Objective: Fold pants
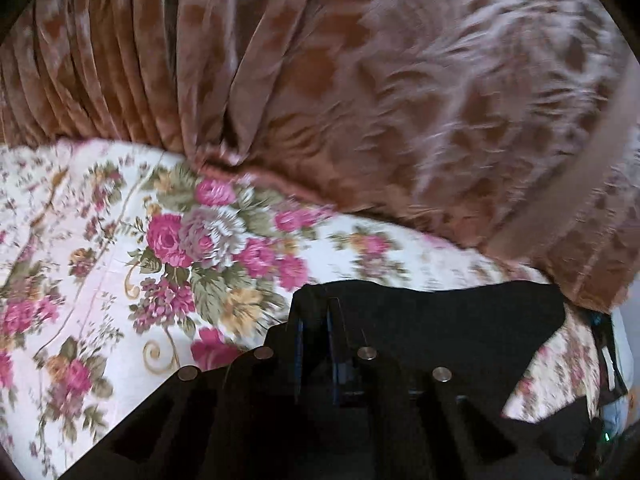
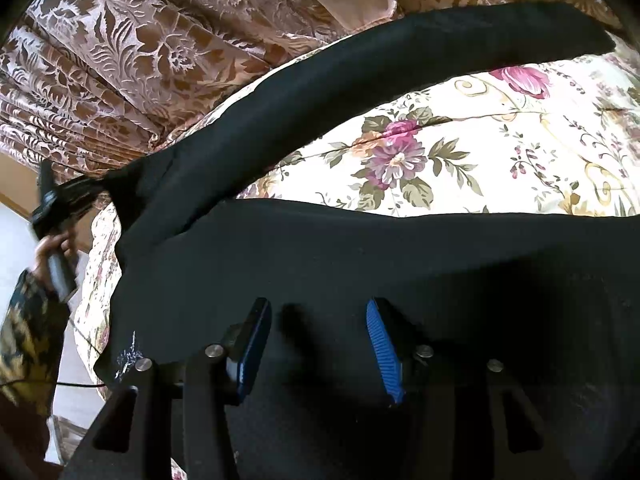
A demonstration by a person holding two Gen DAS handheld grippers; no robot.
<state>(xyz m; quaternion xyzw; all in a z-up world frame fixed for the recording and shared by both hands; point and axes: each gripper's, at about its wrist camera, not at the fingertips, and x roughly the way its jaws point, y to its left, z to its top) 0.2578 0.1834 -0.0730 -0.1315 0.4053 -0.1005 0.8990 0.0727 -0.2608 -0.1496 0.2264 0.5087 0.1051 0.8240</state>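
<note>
Black pants (image 2: 360,264) fill the near field of the right wrist view, lying flat on a floral bedspread (image 2: 500,148). Right gripper (image 2: 319,342) stands over the cloth with jaws spread; its blue ribbed pads (image 2: 384,352) are apart, with fabric beneath and between them but not pinched. Whether the tips touch the cloth cannot be told. A small pale embroidered mark (image 2: 128,352) sits on the pants just left of the left finger; it cannot be read. No brand or label text is legible in either view.

One pant leg (image 2: 360,76) runs ahead of the jaws, from far right back to the left, where the left gripper (image 2: 70,196) pinches its near end. A hand (image 2: 50,246) with a dark patterned sleeve (image 2: 28,320) holds that gripper.

Left wrist view, blurred: left gripper (image 1: 316,308) has its jaws nearly pressed together, with black cloth (image 1: 440,320) caught between them and draping to the right of the fingers. Floral bedspread (image 1: 120,240) lies ahead and to the left of the jaws. Brown patterned curtain (image 1: 320,60) hangs beyond, past the bed edge; the same curtain (image 2: 120,60) shows far left of the right jaws.
</note>
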